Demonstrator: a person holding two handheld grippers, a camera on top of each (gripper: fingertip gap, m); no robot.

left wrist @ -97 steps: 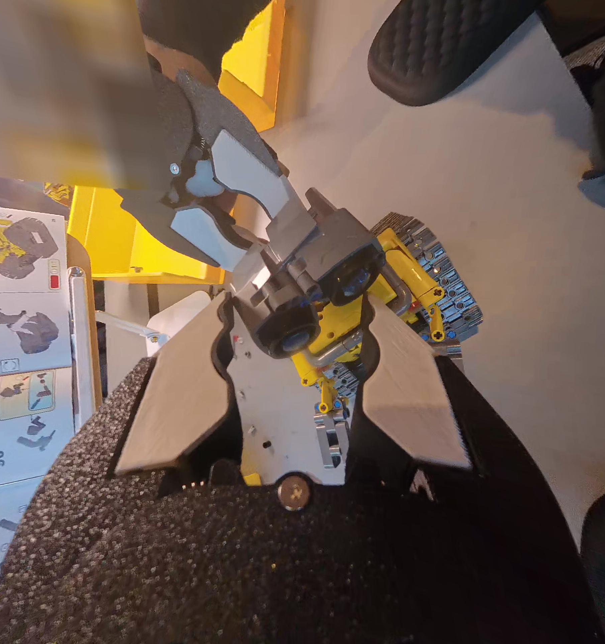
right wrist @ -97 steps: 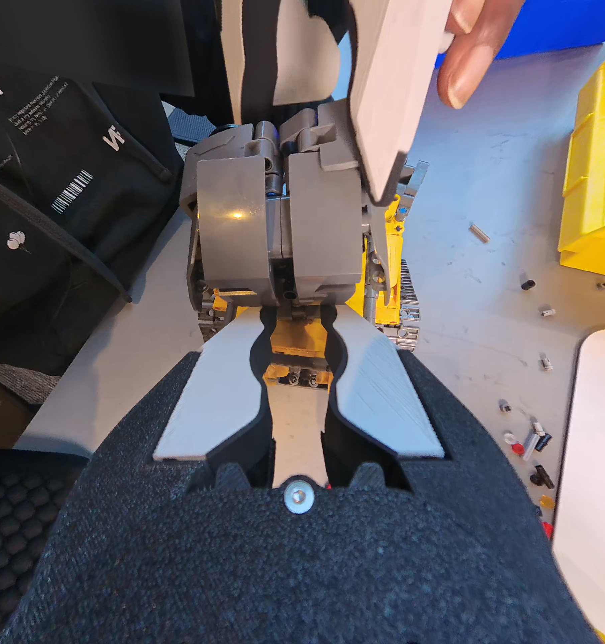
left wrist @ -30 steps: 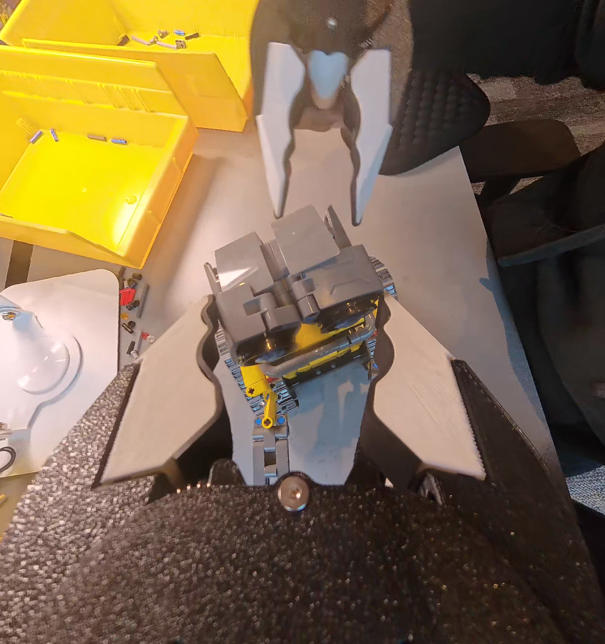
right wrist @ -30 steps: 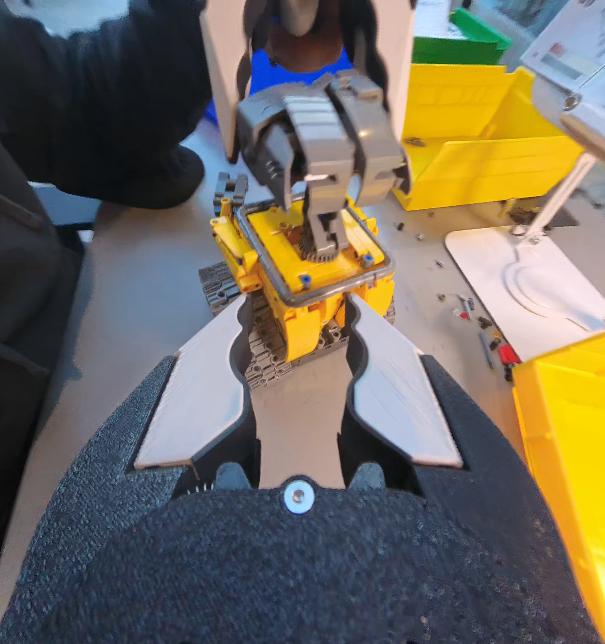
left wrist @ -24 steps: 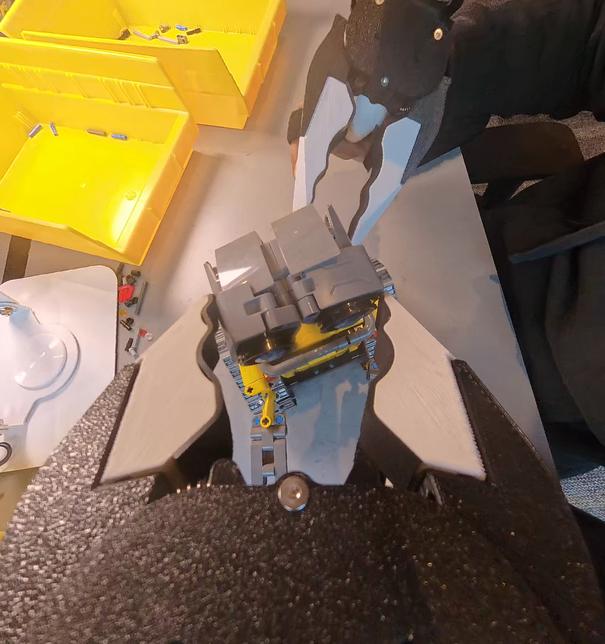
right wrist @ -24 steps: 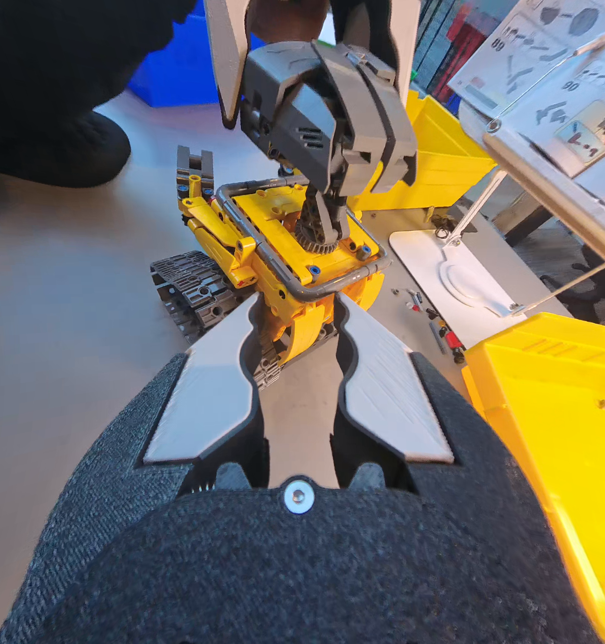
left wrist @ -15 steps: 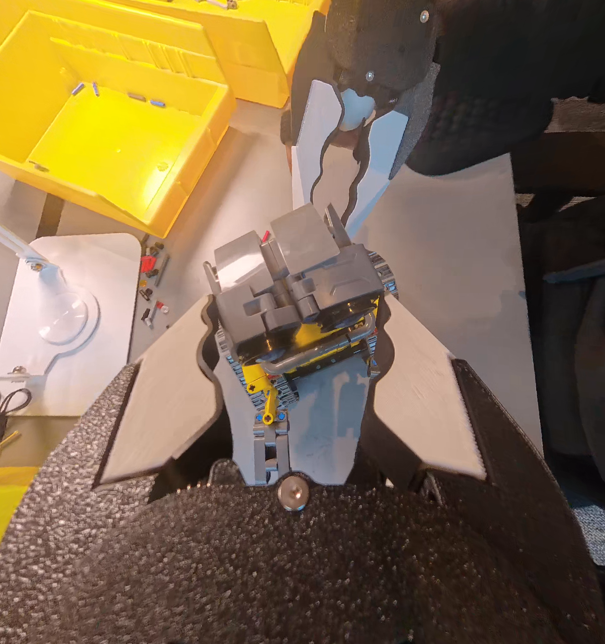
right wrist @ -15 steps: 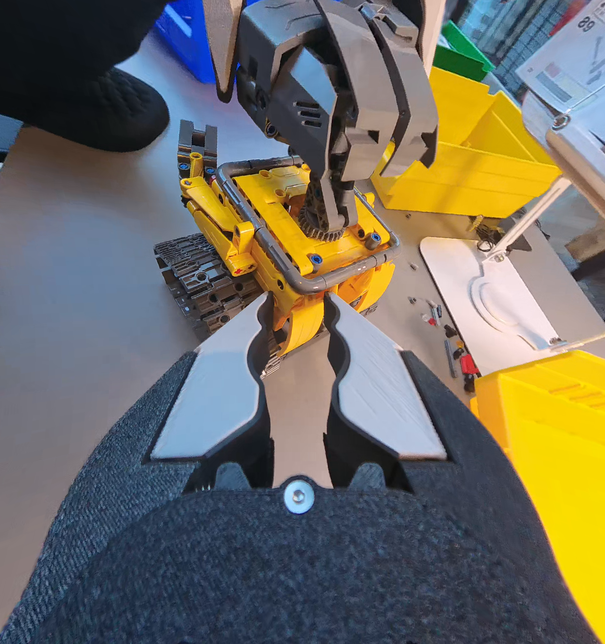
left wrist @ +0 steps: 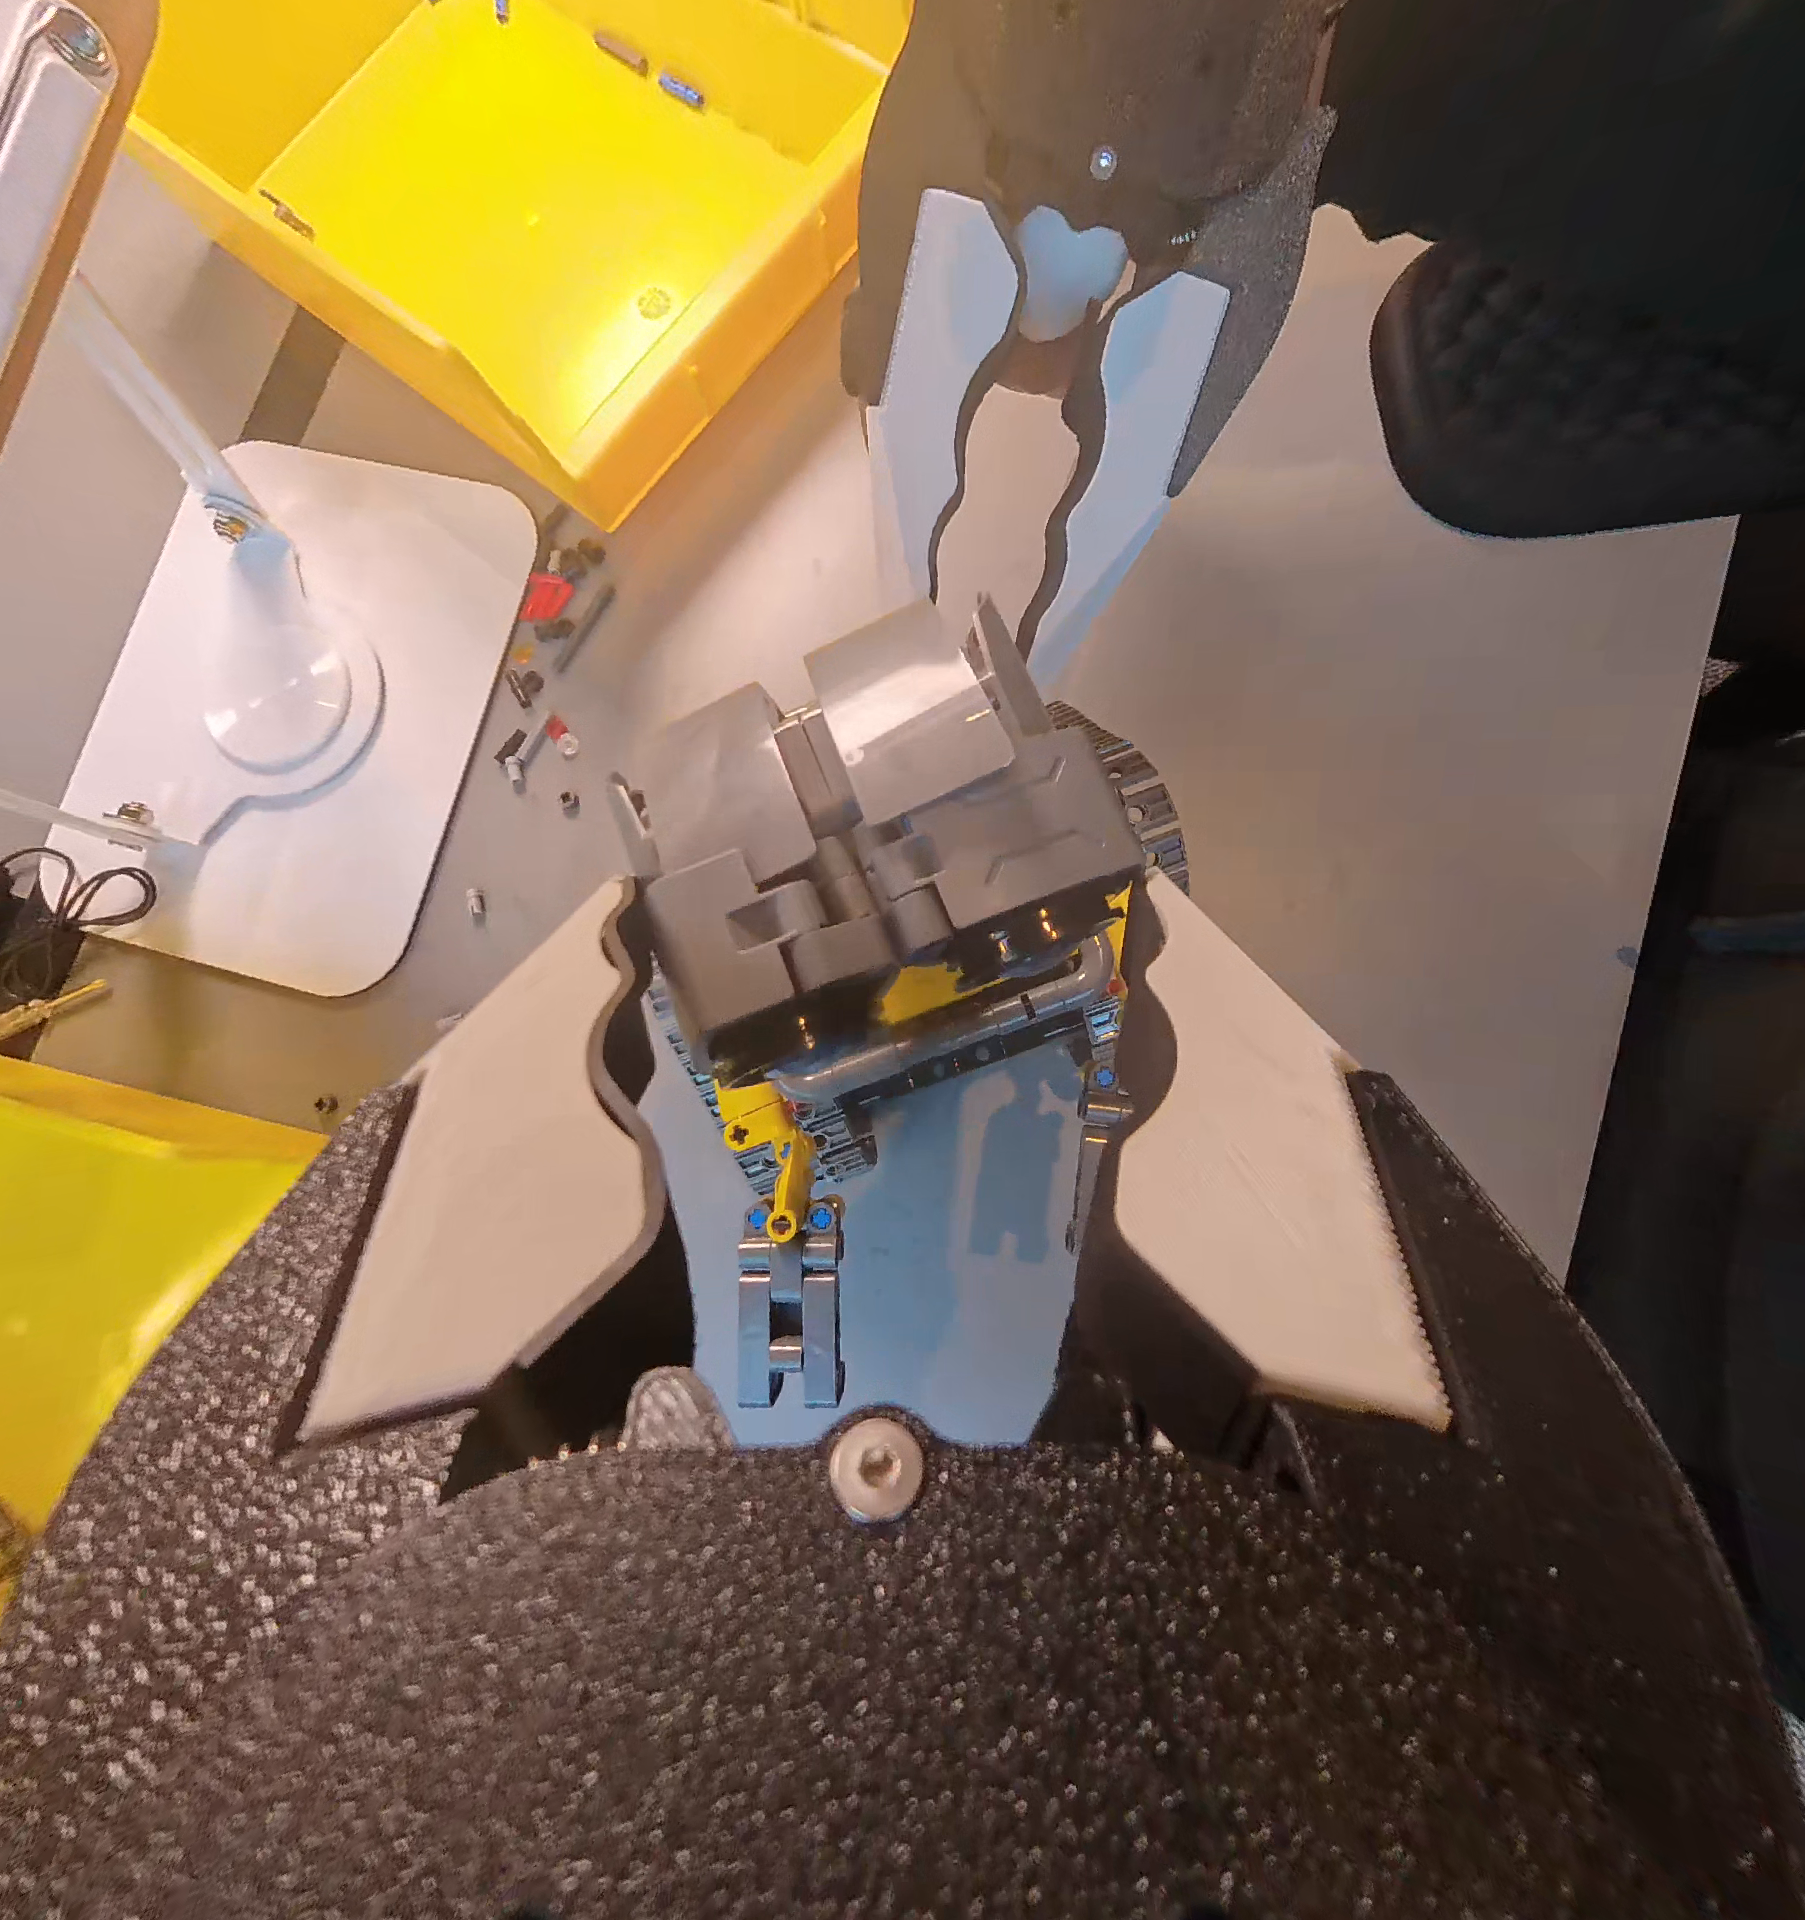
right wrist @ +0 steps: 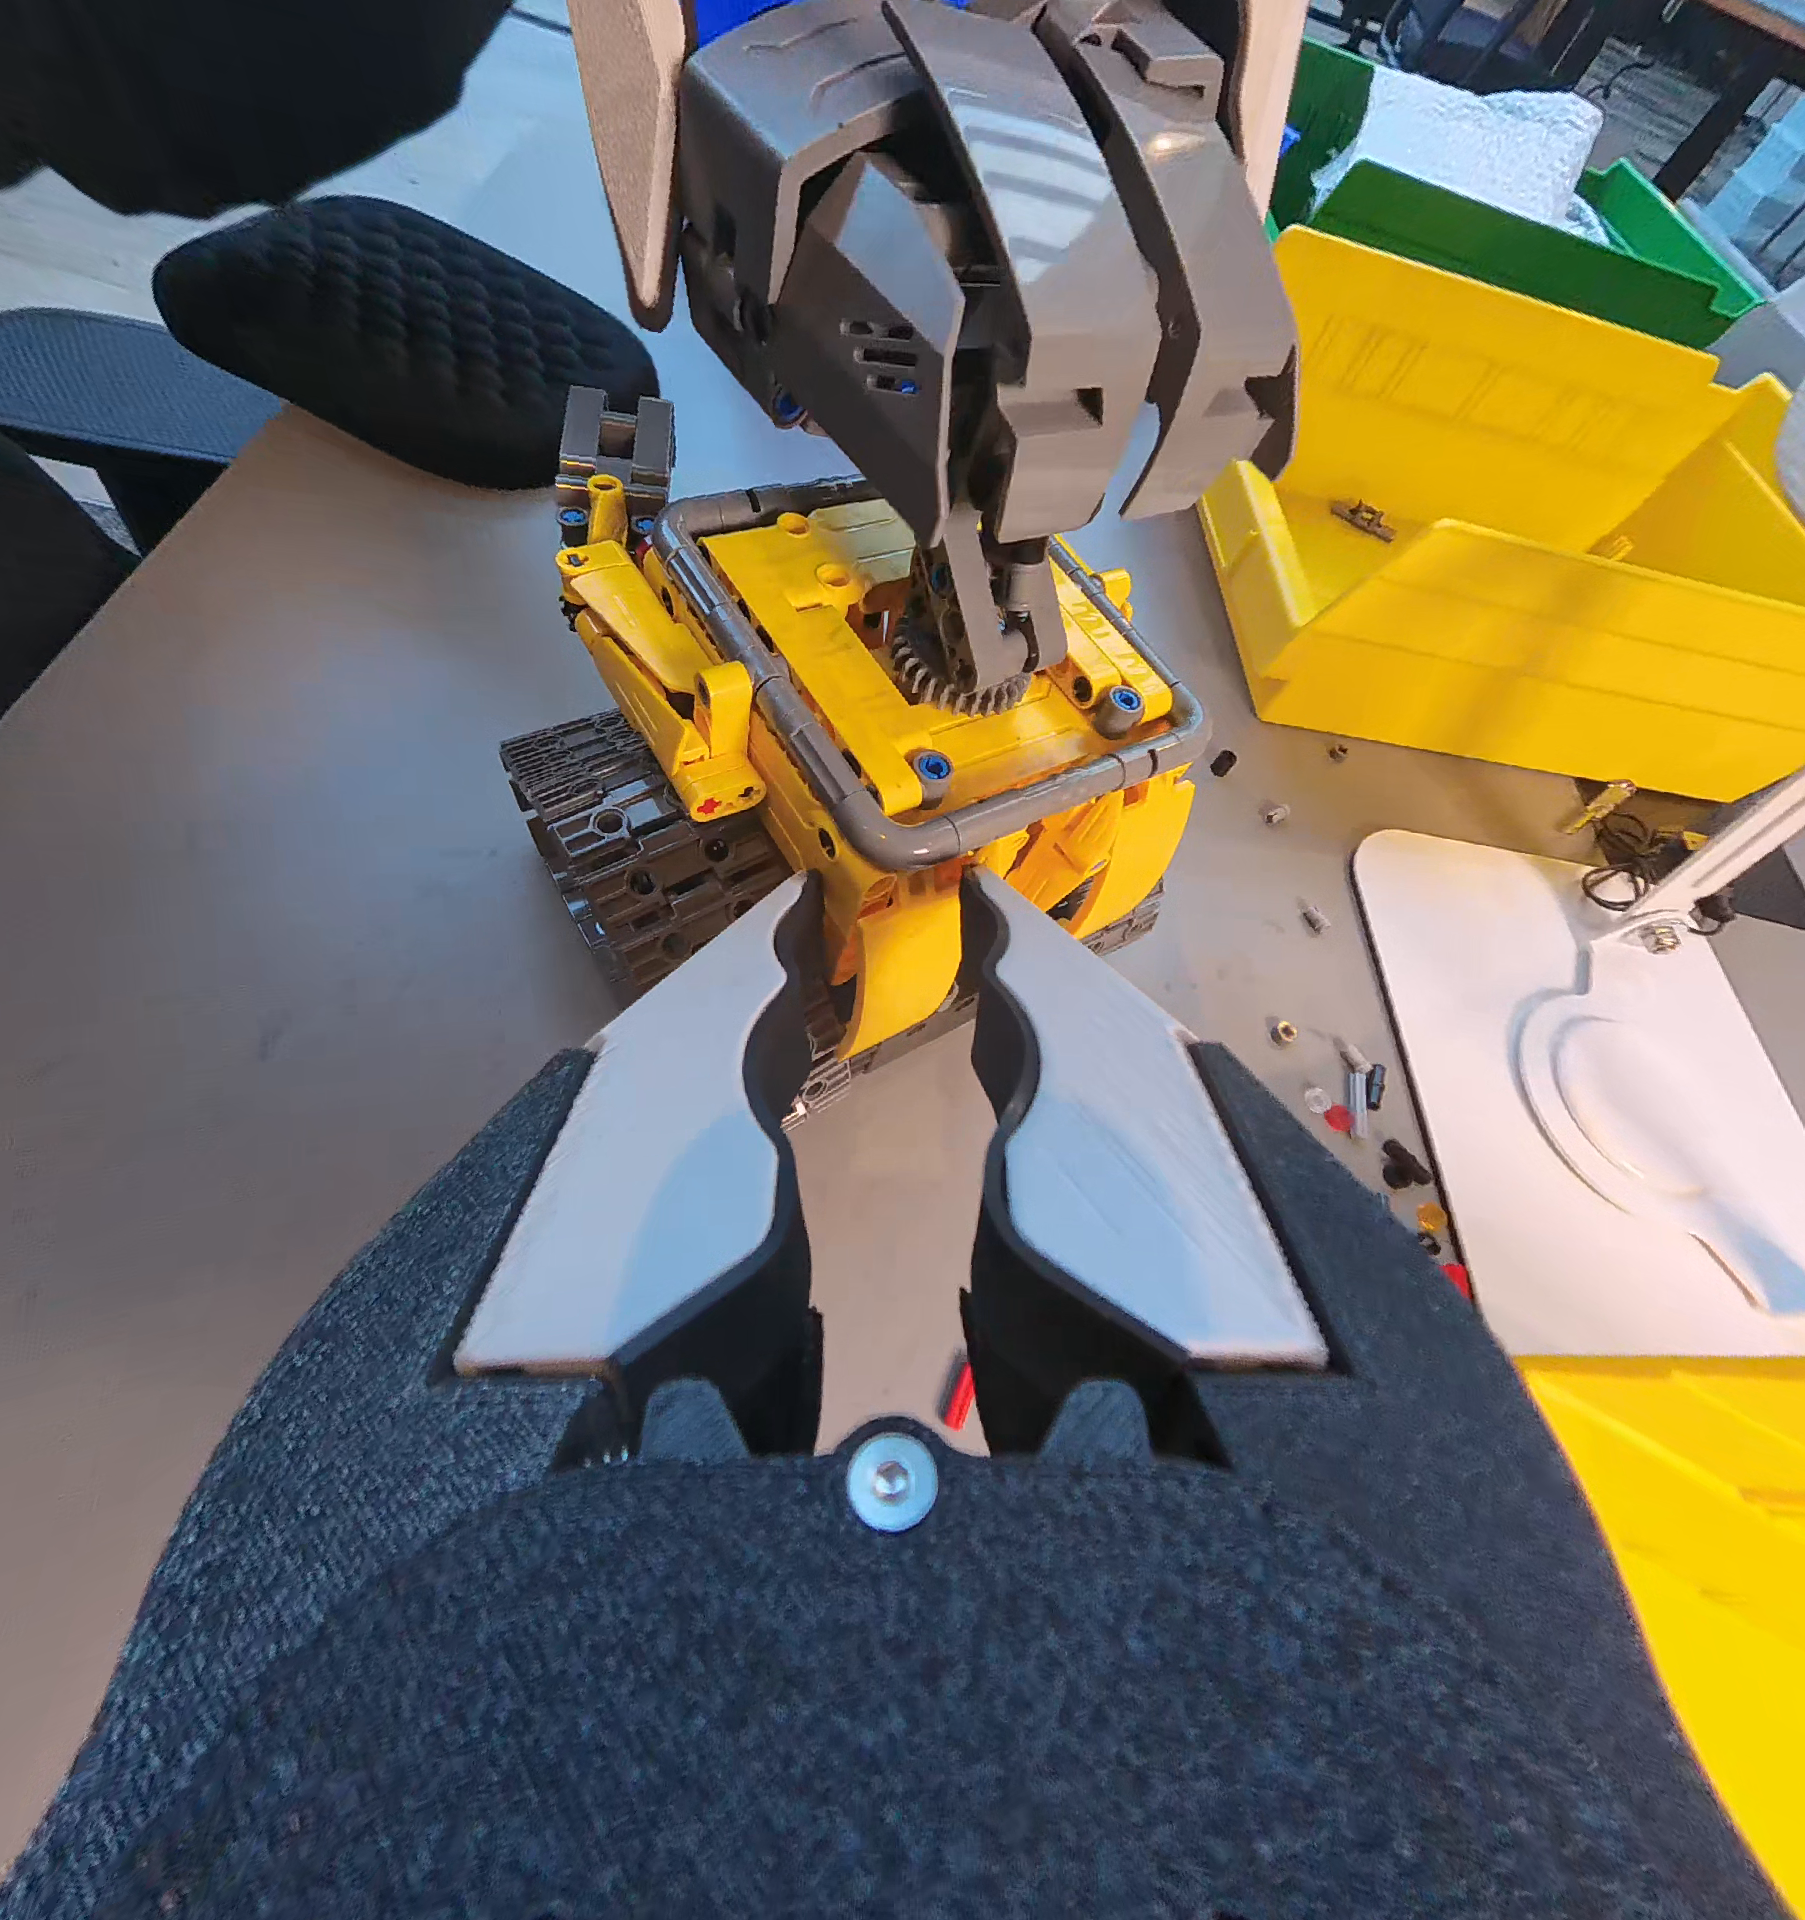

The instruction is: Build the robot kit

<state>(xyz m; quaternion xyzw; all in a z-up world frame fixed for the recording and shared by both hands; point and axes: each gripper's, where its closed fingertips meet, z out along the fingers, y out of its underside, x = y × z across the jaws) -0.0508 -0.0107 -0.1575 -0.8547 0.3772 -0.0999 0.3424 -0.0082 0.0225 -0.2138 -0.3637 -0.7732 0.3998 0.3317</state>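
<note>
A brick-built robot model stands on the grey table (right wrist: 202,935). It has a yellow body (right wrist: 825,644), dark tracks (right wrist: 617,831) and a grey head (right wrist: 981,260). My left gripper (left wrist: 882,914) is shut on the grey head (left wrist: 877,831), one finger on each side. It comes down from above in the right wrist view, where its fingers (right wrist: 633,156) flank the head. My right gripper (right wrist: 882,888) is closed narrowly on a curved yellow panel (right wrist: 898,966) at the body's lower near corner. In the left wrist view, the right gripper (left wrist: 981,613) reaches in behind the head.
Yellow bins (right wrist: 1500,582) (left wrist: 524,229) stand beside the model, and another yellow bin (right wrist: 1729,1558) is at the near right. A white stand base (right wrist: 1604,1091) (left wrist: 254,727) has loose small parts (right wrist: 1355,1101) next to it. A black chair armrest (right wrist: 399,332) overhangs the table's far edge.
The right gripper has come in low at the yellow body and its fingers have narrowed around the corner panel. The left gripper has kept hold of the grey head.
</note>
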